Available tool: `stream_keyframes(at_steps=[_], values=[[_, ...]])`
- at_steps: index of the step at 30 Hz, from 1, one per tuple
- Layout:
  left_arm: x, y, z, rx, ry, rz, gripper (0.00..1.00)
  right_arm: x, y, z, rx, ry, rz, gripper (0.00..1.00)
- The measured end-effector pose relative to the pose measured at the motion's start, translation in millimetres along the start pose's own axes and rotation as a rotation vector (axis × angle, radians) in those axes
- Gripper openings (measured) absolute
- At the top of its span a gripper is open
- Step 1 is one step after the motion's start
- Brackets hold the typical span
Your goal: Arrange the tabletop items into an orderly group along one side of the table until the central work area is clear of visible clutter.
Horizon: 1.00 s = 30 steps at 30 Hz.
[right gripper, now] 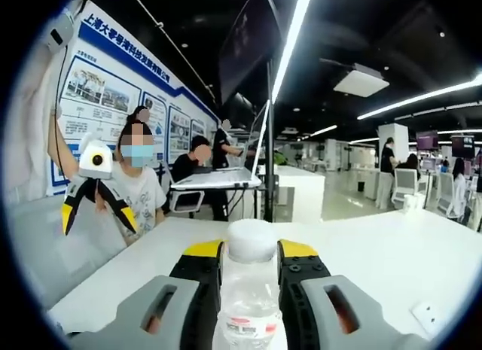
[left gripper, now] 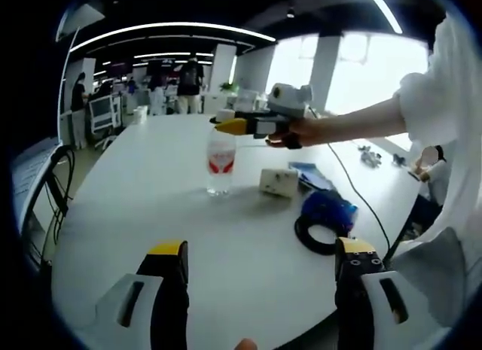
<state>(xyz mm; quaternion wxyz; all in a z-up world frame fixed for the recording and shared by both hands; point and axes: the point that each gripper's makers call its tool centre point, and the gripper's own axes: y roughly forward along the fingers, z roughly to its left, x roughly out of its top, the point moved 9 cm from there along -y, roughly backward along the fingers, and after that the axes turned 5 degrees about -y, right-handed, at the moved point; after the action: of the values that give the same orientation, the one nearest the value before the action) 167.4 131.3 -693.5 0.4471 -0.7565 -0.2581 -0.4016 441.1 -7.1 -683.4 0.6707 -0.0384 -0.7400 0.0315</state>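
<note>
The right gripper (right gripper: 250, 269) has its yellow-tipped jaws on either side of the upper part of the water bottle (right gripper: 248, 290), just below the white cap; they look close against the clear plastic, though whether they are truly pinching it or merely flanking it cannot be told for certain from this view. In the left gripper view that same gripper (left gripper: 235, 126) reaches in from the right at the bottle's (left gripper: 220, 160) top, the bottle standing upright on the white table (left gripper: 151, 192) toward the far middle. The left gripper (left gripper: 260, 263) hangs low over the near edge with its jaws wide apart and nothing between them. The chief risk seems to be the grip point: a hold so near the cap on a tall, thin-walled bottle could let it swing or slip if it is lifted fast, and a hard squeeze could buckle the plastic. If the bottle is dragged instead of lifted, it may tip. Just beside it lies a small white box (left gripper: 279, 182), and further right a blue bundle with a black cable coil (left gripper: 325, 218); a careless sweep toward that side could knock them and scatter the clutter instead of gathering it.
</note>
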Motion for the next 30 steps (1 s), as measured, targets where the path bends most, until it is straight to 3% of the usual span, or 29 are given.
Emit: stream_keyframes(at_steps=[3, 9, 18, 30], values=[[0.3, -0.7, -0.3, 0.009, -0.009, 0.0, 0.77, 13.7, -4.5, -4.5, -0.062, 0.05, -0.089, 0.52], [5.1, 2.1, -3.8, -0.014, -0.002, -0.007, 0.77, 33.4, -18.8, -6.8, -0.085, -0.004, -0.087, 0.6], [18.1, 3.2, -5.4, -0.026, 0.01, -0.034, 0.76, 43.3, -37.5, 3.3, -0.116, -0.006, -0.074, 0.61], [21.8, -2.1, -8.4, -0.041, 0.038, -0.032, 0.75, 50.7, -62.9, 22.2, -0.184, 0.008, -0.043, 0.61]])
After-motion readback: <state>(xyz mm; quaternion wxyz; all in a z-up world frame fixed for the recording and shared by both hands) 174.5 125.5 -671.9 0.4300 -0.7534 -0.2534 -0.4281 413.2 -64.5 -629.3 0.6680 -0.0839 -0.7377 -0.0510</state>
